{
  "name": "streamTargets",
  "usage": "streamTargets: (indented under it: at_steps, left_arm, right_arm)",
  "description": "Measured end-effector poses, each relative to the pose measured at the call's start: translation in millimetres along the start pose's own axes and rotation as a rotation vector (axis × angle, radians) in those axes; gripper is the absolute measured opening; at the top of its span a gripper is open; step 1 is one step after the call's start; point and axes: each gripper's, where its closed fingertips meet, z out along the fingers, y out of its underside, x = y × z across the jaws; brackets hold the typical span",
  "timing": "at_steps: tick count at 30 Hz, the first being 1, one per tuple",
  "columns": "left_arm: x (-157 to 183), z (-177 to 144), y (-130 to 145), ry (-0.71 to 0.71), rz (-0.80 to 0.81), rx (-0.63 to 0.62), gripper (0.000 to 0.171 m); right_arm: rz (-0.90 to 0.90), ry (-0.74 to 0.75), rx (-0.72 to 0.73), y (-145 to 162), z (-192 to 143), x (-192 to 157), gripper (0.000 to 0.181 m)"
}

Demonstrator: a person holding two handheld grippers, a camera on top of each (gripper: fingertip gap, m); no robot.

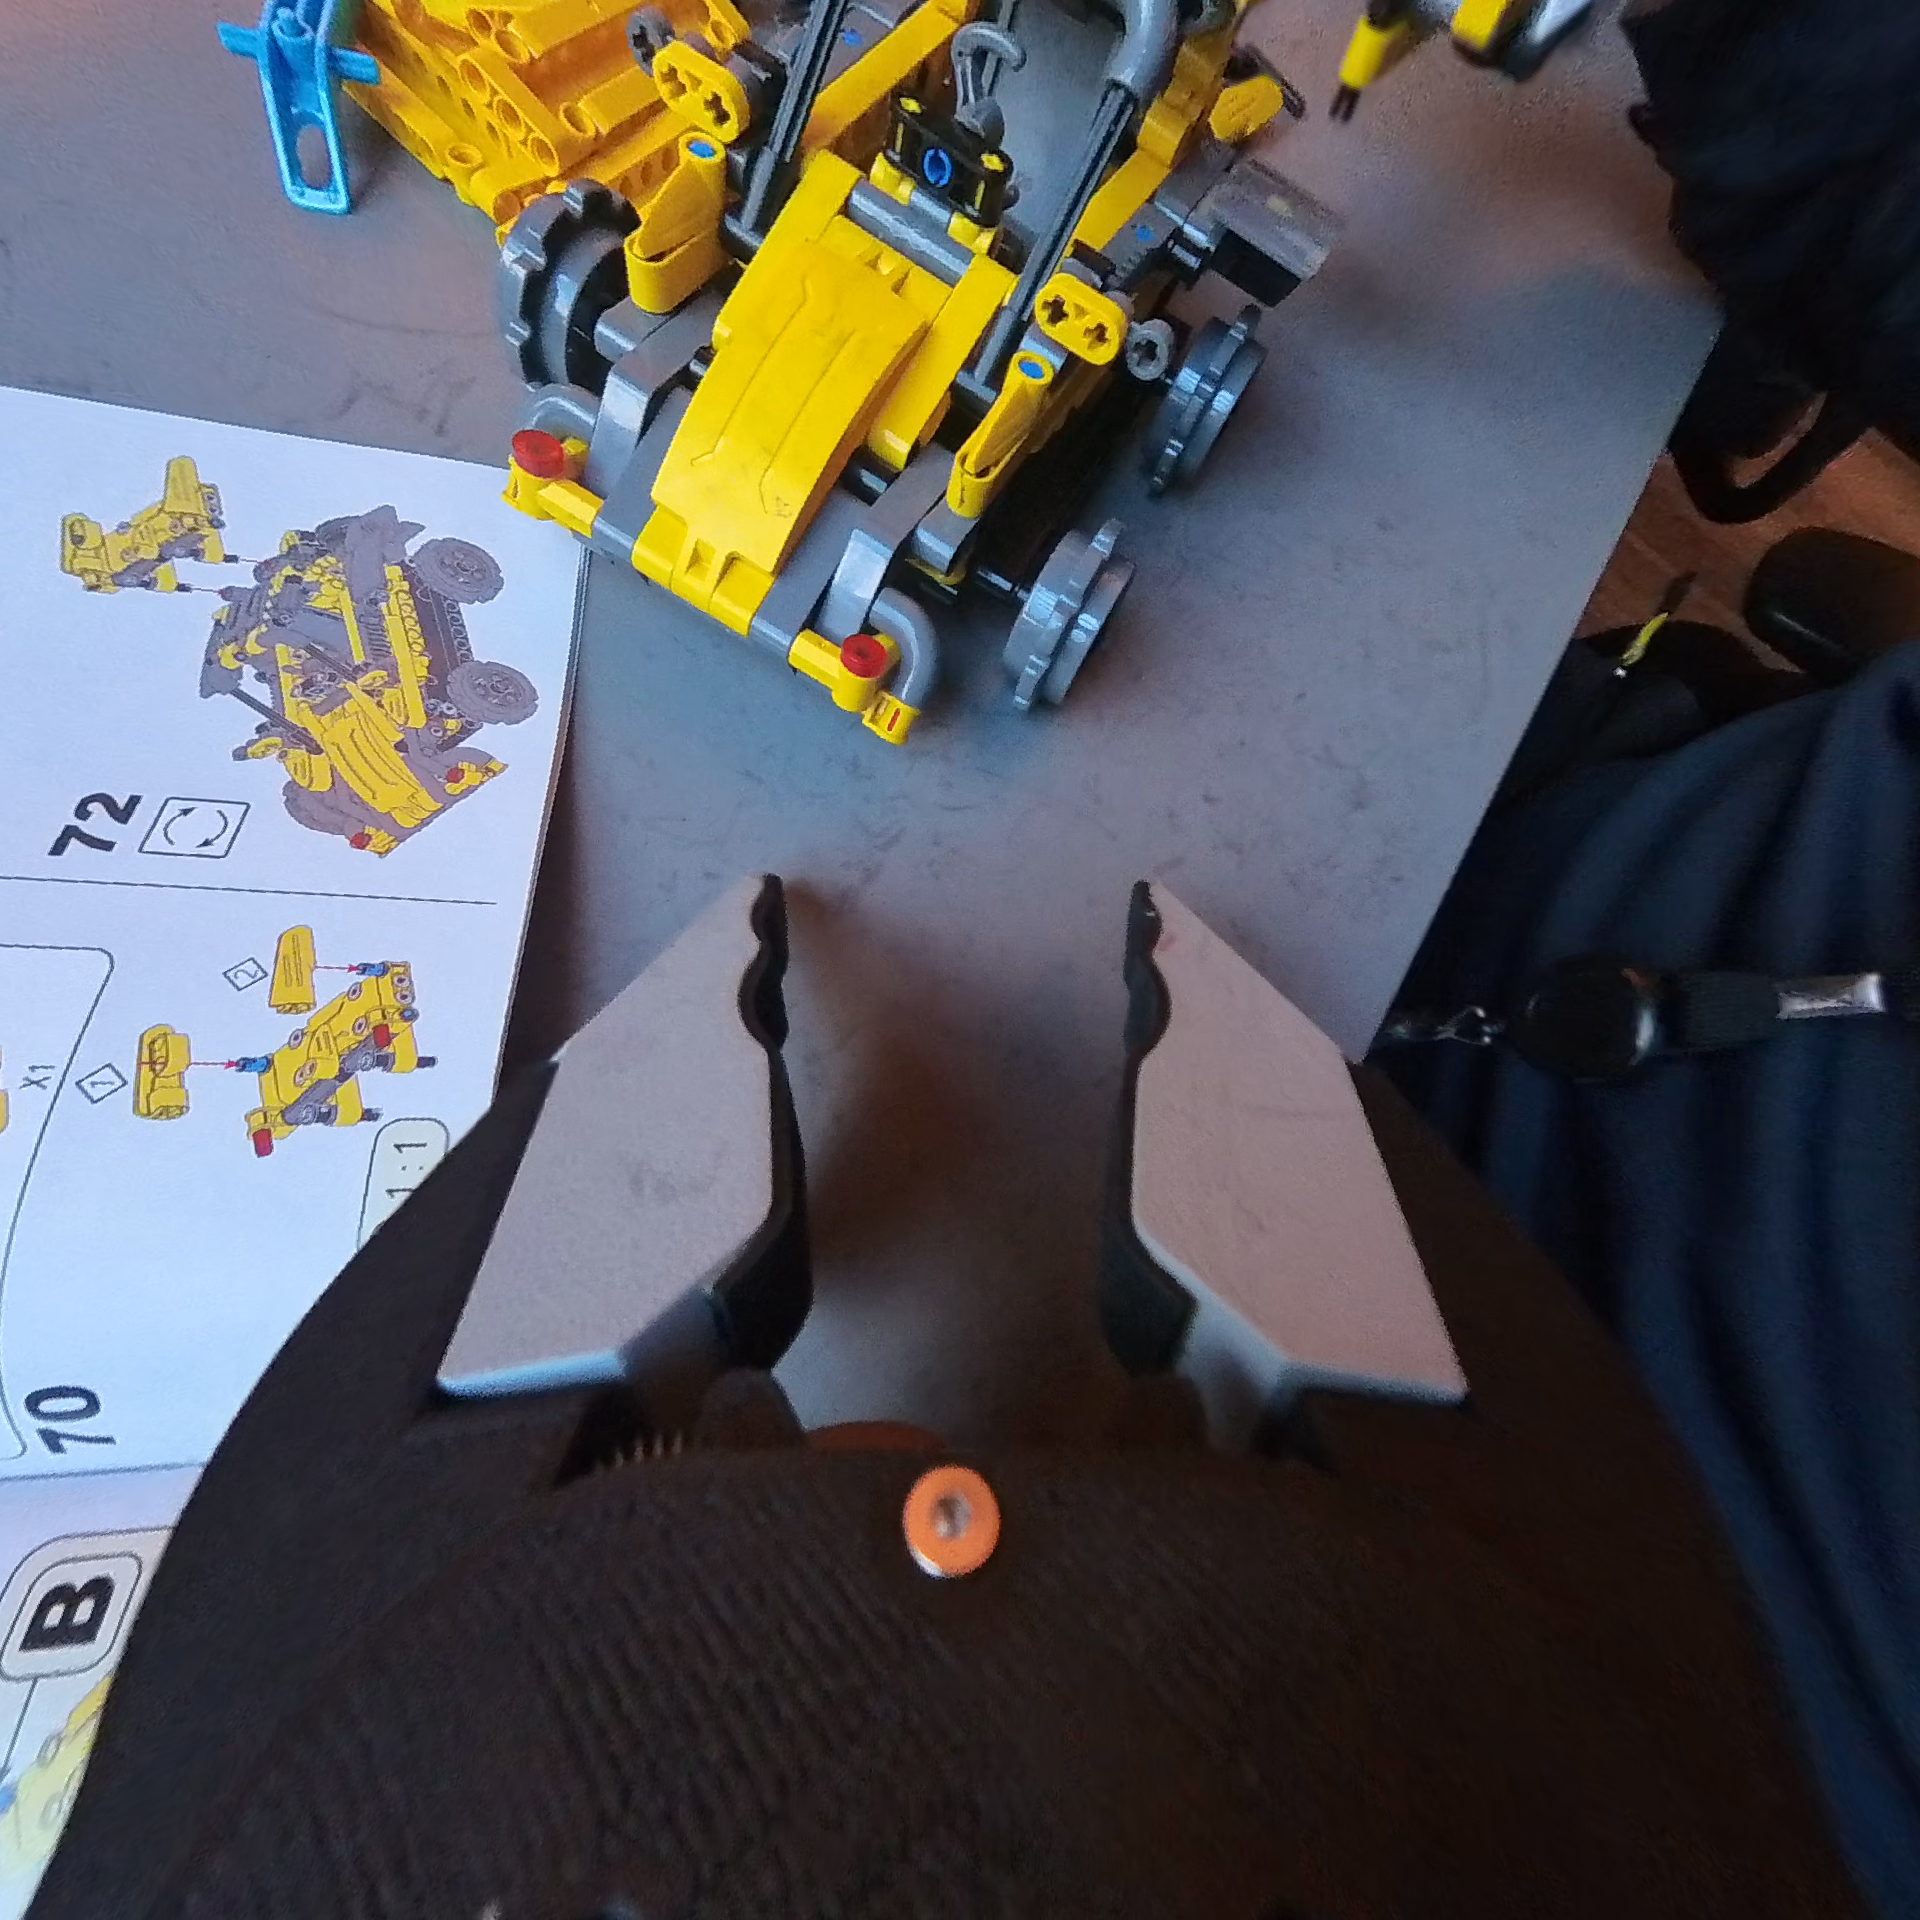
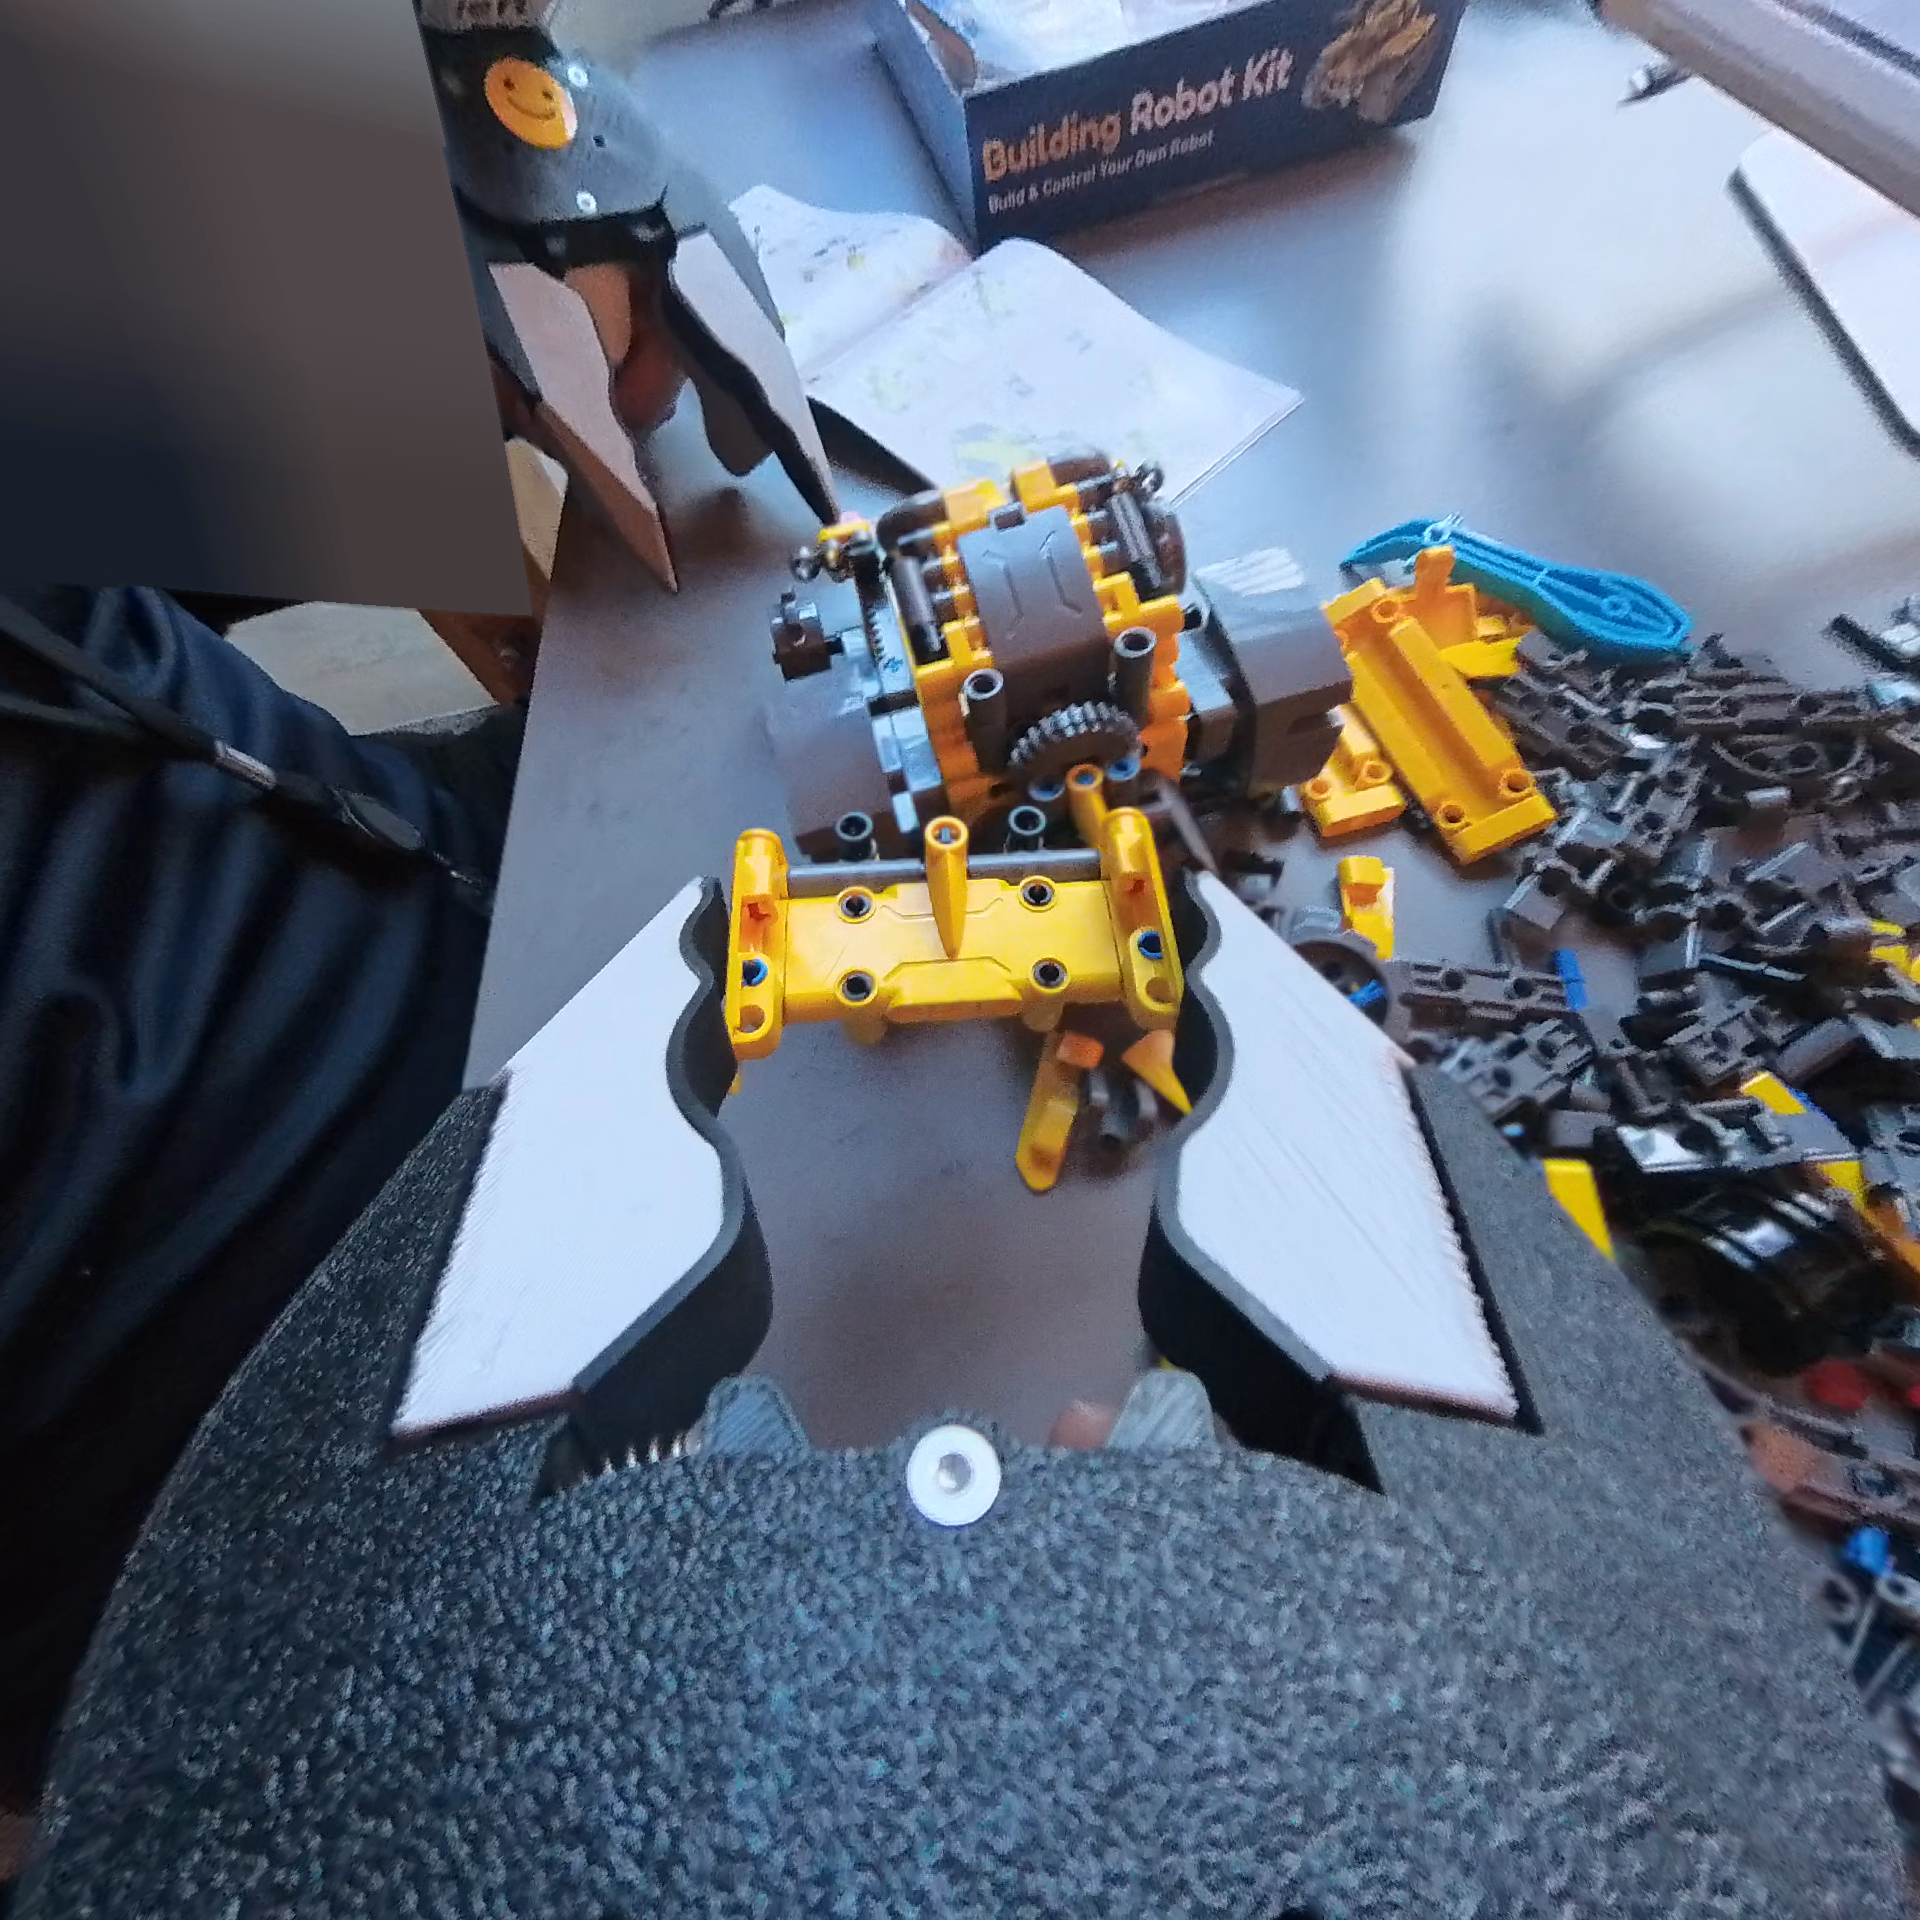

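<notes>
In the left wrist view my left gripper (image 1: 956, 894) hangs over bare grey tabletop (image 1: 1299, 727) at lower centre, its jaws spread with nothing between them, black wavy pads edging pale flat fingers. Above it, at upper centre, sits the yellow and grey brick vehicle (image 1: 831, 416), glossy plastic with toothed grey hubs and red studs, nose toward me. The open instruction booklet (image 1: 260, 831) lies flat along the left edge, probably kept where I can read it. A blue brick tool (image 1: 301, 114) stands at upper left. In the right wrist view my right gripper (image 2: 951, 914) is closed around a yellow brick bucket (image 2: 951, 961) at centre, pads pressing its two side beams; its pointed teeth stick up. Behind it is the vehicle (image 2: 1039, 665); loose dark and yellow pieces (image 2: 1662, 935) sprawl to the right. A dark printed box (image 2: 1195, 114) sits at top.
</notes>
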Motion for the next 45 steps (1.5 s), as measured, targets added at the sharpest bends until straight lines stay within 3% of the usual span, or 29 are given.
streamTargets:
  at_steps: [10,20,24,27,34,40,45]
  left_arm:
    - [0,-2,-6,0.030,-0.032,0.033,0.062]
    - [-2,5,-3,-0.061,0.058,-0.007,0.062]
    - [0,-1,-28,-0.068,0.079,0.103,0.057]
    - [1,-2,-43,-0.066,0.131,0.089,0.067]
    - [10,1,-93,-0.066,0.316,0.093,0.061]
    - [29,28,-143,0.016,0.400,0.083,0.059]
    - [32,60,-159,0.060,0.458,-0.001,0.059]
  right_arm:
    - [-0.039,-0.090,0.160,-47,3,18,0.085]
    - [-0.078,-0.079,0.100,-52,11,22,0.085]
    - [-0.070,-0.085,0.094,-49,16,23,0.085]
    - [-0.075,-0.078,0.075,-42,22,25,0.085]
    - [-0.089,-0.088,0.079,-42,16,23,0.085]
    - [-0.102,-0.077,0.078,-42,19,25,0.085]
    - [-0.124,-0.080,0.097,-44,15,23,0.085]
